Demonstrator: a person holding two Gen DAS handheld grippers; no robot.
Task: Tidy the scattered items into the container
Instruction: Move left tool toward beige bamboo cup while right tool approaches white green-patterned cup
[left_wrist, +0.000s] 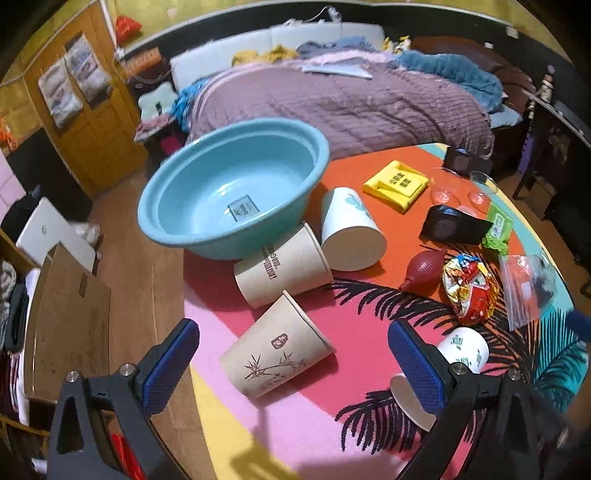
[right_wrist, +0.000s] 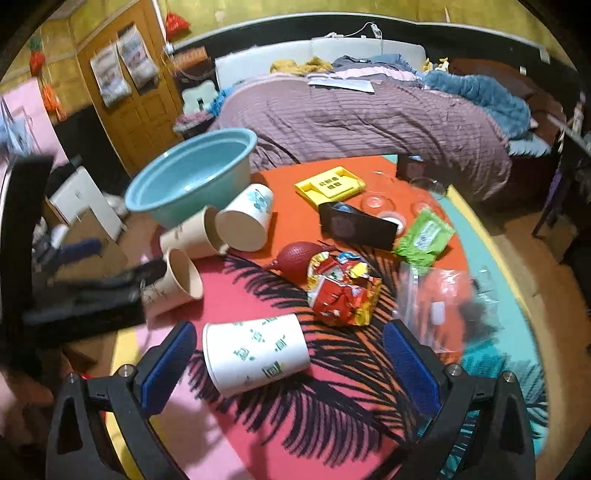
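Lower centre of the right wrist view, a white paper cup with green print (right_wrist: 255, 352) lies on its side between the spread, empty fingers of the right gripper (right_wrist: 288, 363), long axis crosswise, mouth left. Left gripper (left_wrist: 293, 363), also spread and empty, frames a beige bamboo-print cup (left_wrist: 275, 356). Teal plastic basin (left_wrist: 177, 184) sits empty upper left.

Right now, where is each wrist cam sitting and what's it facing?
Left wrist: low at the table's near-left edge, facing the bamboo-print cup and blue basin; own open jaws show.
Right wrist: further right, over the white green-print cup; own open jaws, plus the left gripper blurred.
Shared: basin, cups, snack packet, bed.
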